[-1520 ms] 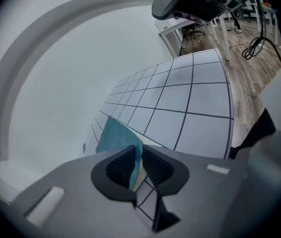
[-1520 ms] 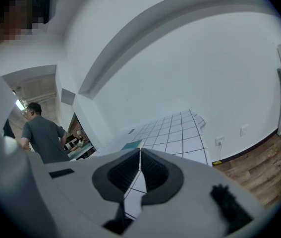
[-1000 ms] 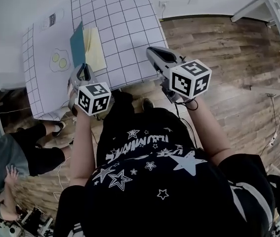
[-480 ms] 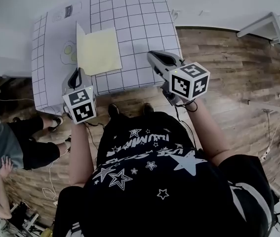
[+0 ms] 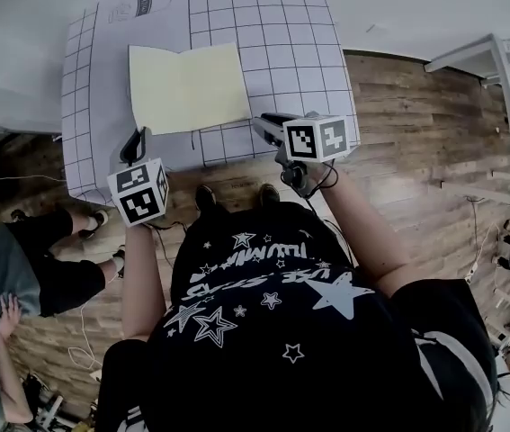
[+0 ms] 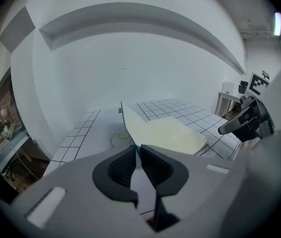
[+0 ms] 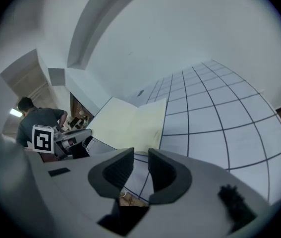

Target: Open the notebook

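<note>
The notebook (image 5: 187,86) lies open on the gridded mat (image 5: 272,25), its pale yellow pages up. In the left gripper view the notebook (image 6: 167,135) shows its left leaf still tilted up. My left gripper (image 5: 138,136) hovers at the table's front edge, just short of the notebook's left corner. Its jaws have just been opening and stand a crack apart with nothing between them (image 6: 136,150). My right gripper (image 5: 262,124) is near the notebook's front right corner. Its jaws have just been opening too, and nothing is between them (image 7: 141,155). The notebook (image 7: 130,123) lies ahead of it.
The mat covers a white table against a white wall. Wooden floor (image 5: 416,106) runs to the right, with white furniture (image 5: 506,61) at the far right. Another person (image 5: 21,268) is low at the left, beside the table.
A second ago the blue cover stood upright by my left gripper; now the notebook lies spread open. Both grippers have drawn back toward the table's front edge, and the right one has sunk and opened.
</note>
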`<state>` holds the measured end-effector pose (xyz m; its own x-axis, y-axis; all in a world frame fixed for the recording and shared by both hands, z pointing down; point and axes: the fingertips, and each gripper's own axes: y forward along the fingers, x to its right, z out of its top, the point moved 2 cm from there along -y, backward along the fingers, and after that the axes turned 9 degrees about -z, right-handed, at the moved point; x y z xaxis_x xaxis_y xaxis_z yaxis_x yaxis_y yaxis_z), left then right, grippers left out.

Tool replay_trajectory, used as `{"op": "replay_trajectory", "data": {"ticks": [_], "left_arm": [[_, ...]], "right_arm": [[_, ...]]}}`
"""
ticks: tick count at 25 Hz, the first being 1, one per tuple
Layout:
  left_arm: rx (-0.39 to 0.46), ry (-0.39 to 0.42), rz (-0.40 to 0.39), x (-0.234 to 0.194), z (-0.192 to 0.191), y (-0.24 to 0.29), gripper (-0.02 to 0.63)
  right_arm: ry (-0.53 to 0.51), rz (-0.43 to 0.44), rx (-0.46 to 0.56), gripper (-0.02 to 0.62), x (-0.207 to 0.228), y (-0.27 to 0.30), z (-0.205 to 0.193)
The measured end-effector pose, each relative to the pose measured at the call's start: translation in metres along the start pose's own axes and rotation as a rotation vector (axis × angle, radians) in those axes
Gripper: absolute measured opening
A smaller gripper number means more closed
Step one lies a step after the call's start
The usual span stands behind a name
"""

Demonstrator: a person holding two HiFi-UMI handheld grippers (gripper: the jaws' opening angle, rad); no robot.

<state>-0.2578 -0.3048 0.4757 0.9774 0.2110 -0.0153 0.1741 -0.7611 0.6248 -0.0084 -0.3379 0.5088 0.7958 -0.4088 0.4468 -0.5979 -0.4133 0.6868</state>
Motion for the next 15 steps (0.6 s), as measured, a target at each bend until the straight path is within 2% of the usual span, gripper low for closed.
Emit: {"op": "replay_trajectory", "data": {"ticks": [4, 9, 15], "left_arm": [[-0.014, -0.028, -0.07, -0.013, -0.013, 0.006, 0.048], [-0.026, -0.031, -0.155, -0.022, -0.025, 0.013, 0.054], [-0.036, -0.021, -0.235, -0.028, -0.035, 0.019, 0.059]], "right_arm": [[0.053, -0.075, -0.027, 0.087, 0.001, 0.024, -0.004], [0.055, -0.195, -0.086, 0.087, 0.007, 0.049, -0.01], [0.043, -0.299, -0.117, 0.08, 0.005, 0.052, -0.011]]}}
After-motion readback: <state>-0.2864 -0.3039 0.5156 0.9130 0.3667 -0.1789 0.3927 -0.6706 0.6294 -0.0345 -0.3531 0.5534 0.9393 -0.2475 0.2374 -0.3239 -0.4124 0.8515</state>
